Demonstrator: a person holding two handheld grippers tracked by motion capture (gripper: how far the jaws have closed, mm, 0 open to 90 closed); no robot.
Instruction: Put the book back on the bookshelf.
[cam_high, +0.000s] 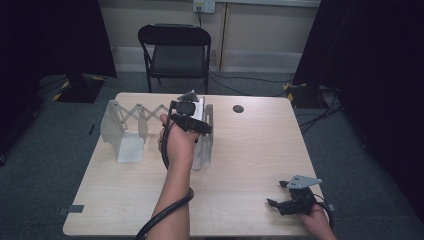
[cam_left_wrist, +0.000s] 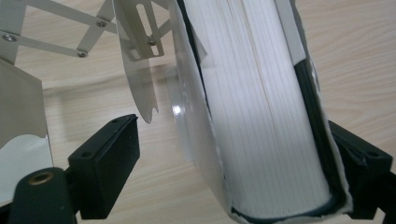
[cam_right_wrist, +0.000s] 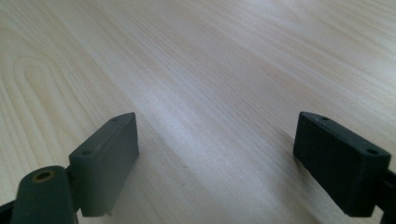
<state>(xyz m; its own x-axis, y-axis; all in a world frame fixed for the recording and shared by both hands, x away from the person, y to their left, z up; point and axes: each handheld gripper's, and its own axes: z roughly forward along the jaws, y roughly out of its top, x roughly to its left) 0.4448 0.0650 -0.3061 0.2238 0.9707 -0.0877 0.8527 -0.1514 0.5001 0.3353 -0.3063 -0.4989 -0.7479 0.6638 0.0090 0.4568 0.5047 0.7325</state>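
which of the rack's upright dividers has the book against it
The divider at the right end of the expanding rack, where the left gripper is; the book stands against it. The left-end divider stands bare.

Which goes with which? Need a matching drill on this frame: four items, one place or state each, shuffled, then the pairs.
Items:
1. book
2. left gripper
3. right gripper
4. folding chair

Places or states:
A. beyond the table's far edge
B. open, near the table's front right corner
C. standing in the expanding rack, page edges showing
D. jaws either side of the book, left pad clear of it

Pairs: 1-C, 2-D, 3-B, 4-A
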